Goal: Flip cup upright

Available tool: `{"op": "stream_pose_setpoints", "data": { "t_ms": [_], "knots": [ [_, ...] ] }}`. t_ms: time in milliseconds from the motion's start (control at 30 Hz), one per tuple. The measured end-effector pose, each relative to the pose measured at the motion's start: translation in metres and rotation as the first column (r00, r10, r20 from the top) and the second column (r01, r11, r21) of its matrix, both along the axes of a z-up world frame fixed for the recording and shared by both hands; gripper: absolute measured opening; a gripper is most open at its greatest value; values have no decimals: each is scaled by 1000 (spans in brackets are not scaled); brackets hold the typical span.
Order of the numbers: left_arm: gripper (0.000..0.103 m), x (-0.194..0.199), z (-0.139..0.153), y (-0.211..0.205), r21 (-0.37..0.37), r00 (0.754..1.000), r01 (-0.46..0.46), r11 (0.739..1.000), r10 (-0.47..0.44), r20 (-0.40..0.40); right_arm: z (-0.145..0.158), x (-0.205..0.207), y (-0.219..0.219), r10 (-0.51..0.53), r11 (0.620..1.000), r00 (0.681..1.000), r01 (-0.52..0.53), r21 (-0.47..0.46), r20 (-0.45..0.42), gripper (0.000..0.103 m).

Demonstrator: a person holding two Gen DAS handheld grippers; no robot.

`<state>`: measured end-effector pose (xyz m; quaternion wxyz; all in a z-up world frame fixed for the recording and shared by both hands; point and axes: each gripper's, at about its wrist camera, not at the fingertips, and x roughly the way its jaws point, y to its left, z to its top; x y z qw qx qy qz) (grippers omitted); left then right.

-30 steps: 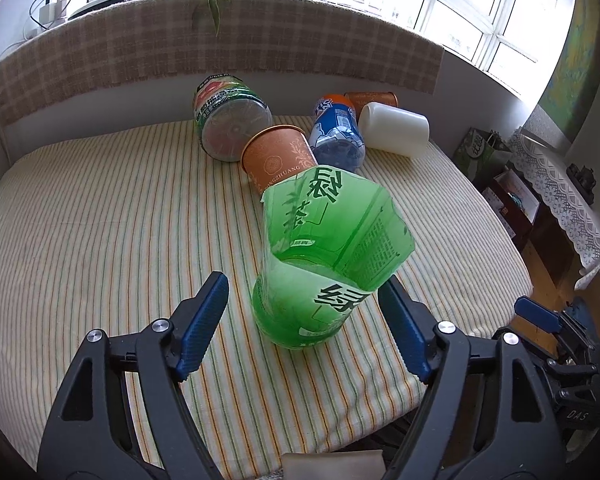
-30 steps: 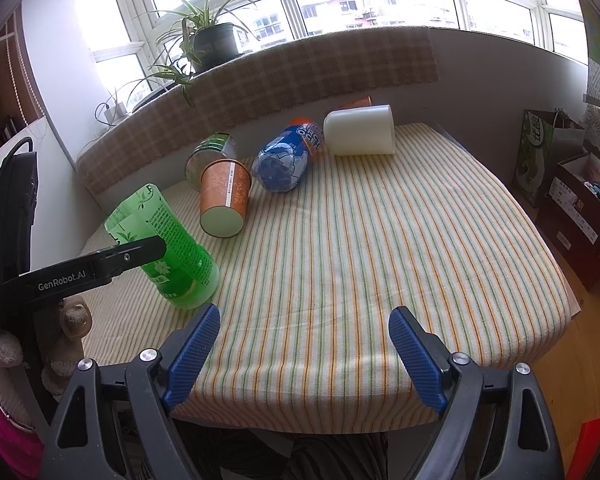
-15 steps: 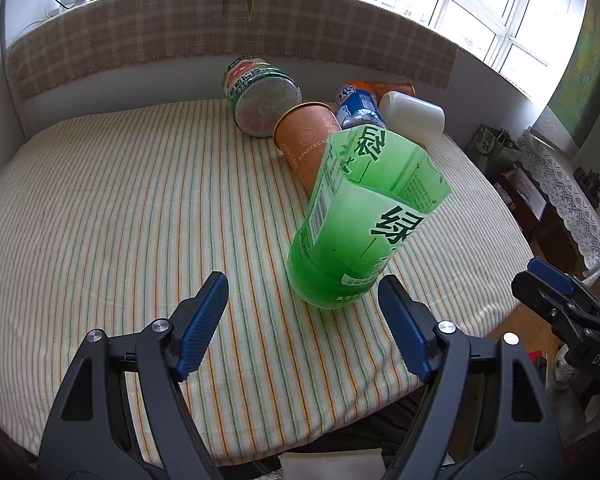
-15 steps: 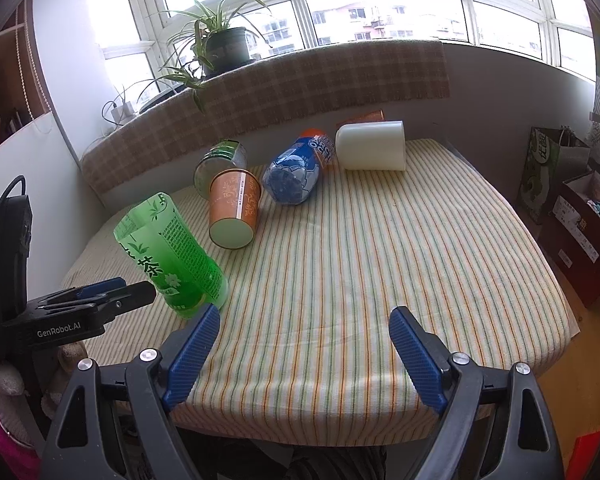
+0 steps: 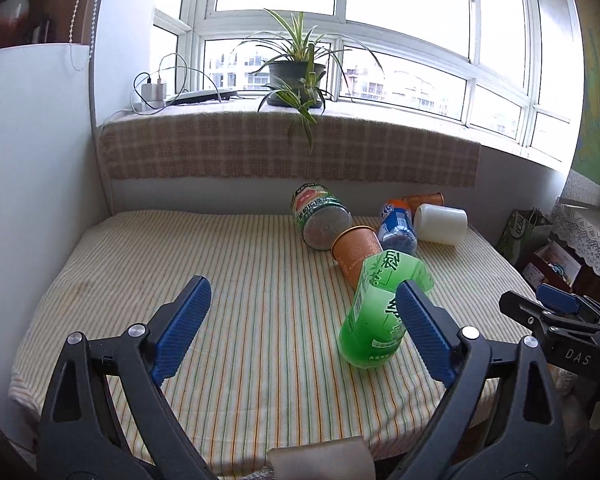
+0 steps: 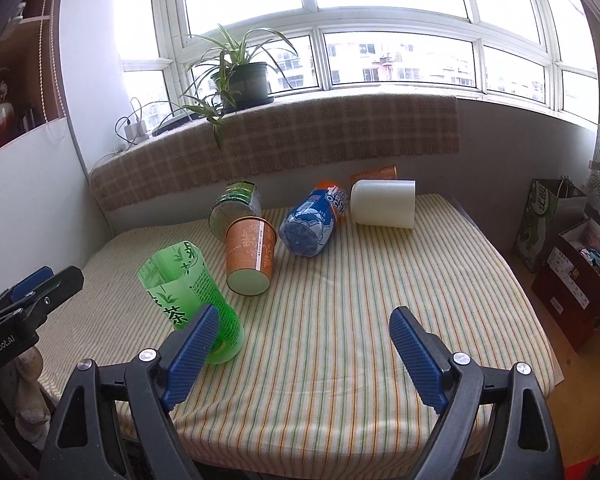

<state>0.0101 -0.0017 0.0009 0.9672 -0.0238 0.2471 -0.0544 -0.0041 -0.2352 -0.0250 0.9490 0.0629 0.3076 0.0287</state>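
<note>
A green cut-off bottle cup [image 5: 380,312] stands upright on the striped table, open end up; it also shows in the right wrist view [image 6: 192,296]. My left gripper [image 5: 300,328] is open and empty, drawn back, its right finger in front of the green cup. My right gripper [image 6: 300,352] is open and empty near the table's front edge. An orange paper cup [image 6: 250,258] lies on its side behind the green cup. A white cup [image 6: 384,204] lies on its side at the back.
A green can [image 6: 236,206], a blue bottle cup [image 6: 314,220] and another orange cup [image 6: 376,172] lie at the back of the table [image 6: 360,312]. A potted plant [image 6: 240,80] stands on the sill. Bags and boxes [image 6: 572,248] stand on the floor at the right.
My left gripper has drawn back and tilted up away from the green cup, which stays standing. The right gripper has shifted slightly.
</note>
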Motion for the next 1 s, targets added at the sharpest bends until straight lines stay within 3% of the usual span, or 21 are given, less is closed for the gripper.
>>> {"op": "stream_pose_setpoints", "data": {
  "t_ms": [100,167,200,400,1000],
  "knots": [
    [100,-8,7,0,21,999,-23,999,22,47,5,-1,5,-5,1000,1000,6,-24,25,89],
    [101,-11,9,-1,27,998,-27,999,26,59,6,-1,7,-9,999,999,10,-34,43,102],
    [101,-13,10,-1,29,998,-31,999,29,63,8,-3,8,-12,999,998,14,-36,59,103],
    [101,-21,15,-2,35,996,-38,999,35,85,15,-5,11,-43,996,992,51,-71,117,103],
    [102,-24,17,-1,32,995,-47,998,44,88,13,-5,11,-49,997,993,55,-62,104,103]
  ]
}}
